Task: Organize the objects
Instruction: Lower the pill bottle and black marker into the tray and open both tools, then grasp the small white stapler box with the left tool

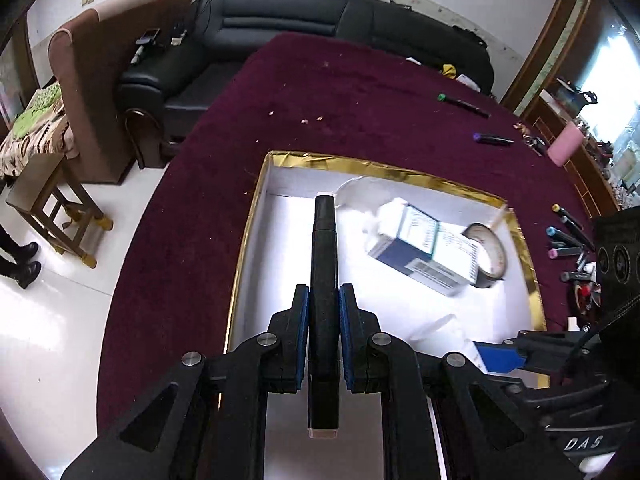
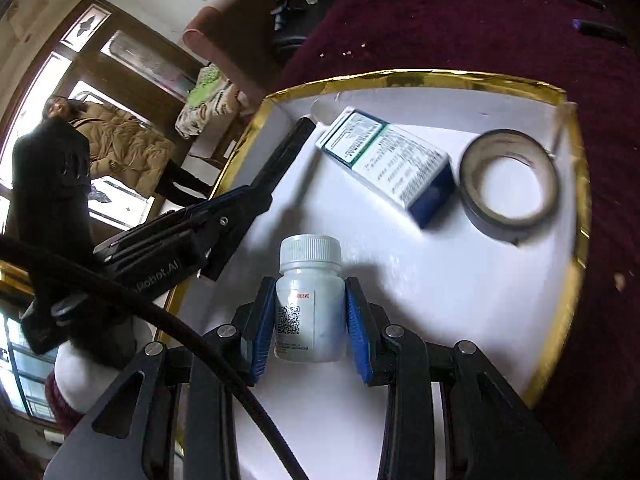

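Left wrist view: we see our left gripper (image 1: pixel 324 304) clenched on a black marker (image 1: pixel 325 264), its blue pads (image 1: pixel 304 312) pressing the barrel from both sides, the marker pointing away from us over the white tray (image 1: pixel 280 240) with the gold-foil rim. Inside the tray a blue-and-white medicine box (image 1: pixel 424 248) lies tilted on its side in the far right part, and a roll of dark tape (image 1: pixel 490 256) lies just right of it, touching or nearly touching the box. The tray sits on a dark red tablecloth (image 1: pixel 320 92). Beyond the tray on the right, a green-capped marker (image 1: pixel 464 103) and a purple-capped marker (image 1: pixel 494 139) lie well apart from it on the cloth, and more markers (image 1: pixel 568 232) lie in a cluster at the right edge. A black sofa (image 1: pixel 280 20) stands behind the table.

From the right wrist view, our right gripper (image 2: pixel 310 316) is grasping a white pill bottle (image 2: pixel 310 300) by its body, cap pointing away, above the near part of the tray (image 2: pixel 576 208). The medicine box (image 2: pixel 388 164) and tape roll (image 2: pixel 508 184) lie side by side at the far right of the tray. The left gripper (image 2: pixel 260 184) reaches in from the left with its marker (image 2: pixel 296 132) over the tray's far left corner. A person in a tan padded coat (image 2: pixel 120 148) stands near the window on the left.
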A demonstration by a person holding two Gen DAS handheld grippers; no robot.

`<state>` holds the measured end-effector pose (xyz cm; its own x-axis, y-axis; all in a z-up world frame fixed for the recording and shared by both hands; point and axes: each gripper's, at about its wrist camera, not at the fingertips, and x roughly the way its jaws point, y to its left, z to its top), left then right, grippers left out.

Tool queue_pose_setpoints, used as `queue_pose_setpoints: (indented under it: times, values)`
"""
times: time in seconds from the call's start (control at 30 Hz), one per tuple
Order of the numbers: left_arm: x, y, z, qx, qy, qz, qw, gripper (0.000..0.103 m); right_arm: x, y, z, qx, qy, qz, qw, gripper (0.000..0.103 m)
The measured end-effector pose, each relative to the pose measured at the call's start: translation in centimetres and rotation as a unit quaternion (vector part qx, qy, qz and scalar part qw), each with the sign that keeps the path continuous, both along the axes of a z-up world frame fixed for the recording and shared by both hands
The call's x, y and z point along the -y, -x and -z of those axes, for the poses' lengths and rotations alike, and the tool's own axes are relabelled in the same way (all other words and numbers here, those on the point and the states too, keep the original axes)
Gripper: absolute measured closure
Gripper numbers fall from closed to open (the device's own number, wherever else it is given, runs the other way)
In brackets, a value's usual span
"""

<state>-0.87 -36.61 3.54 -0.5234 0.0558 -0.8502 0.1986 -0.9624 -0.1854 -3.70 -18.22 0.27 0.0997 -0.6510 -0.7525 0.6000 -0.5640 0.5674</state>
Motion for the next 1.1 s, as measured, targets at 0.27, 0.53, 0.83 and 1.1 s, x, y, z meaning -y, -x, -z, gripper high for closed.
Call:
queue_pose_setpoints:
  times: [0.27, 0.53, 0.83, 1.1]
  values:
    - [1.0, -0.4, 0.5, -0.008, -0.027, -0.008, 0.9996, 0.091, 0.7, 0.8, -0.7, -0.022, -0.002, 0.026, 0.999, 0.052]
    - [1.6, -0.9, -0.7, -0.013, -0.055, -0.01, 0.9983, 0.074, -1.2, 0.4, -3.1, -0.019, 0.044, 0.038, 0.998, 0.05]
    - [-5.3, -4.7, -7.2, -0.103, -0.107, 0.064, 0.9868, 0.056, -13.6, -4.3, -14.2, -0.234, 0.083, 0.139, 0.959, 0.022]
    - [-19.5, -4.4, -6.7, -0.086, -0.134, 0.173, 0.972, 0.056, -28.5, -1.7, -7.9, -0.02, 0.167, 0.251, 0.953, 0.015]
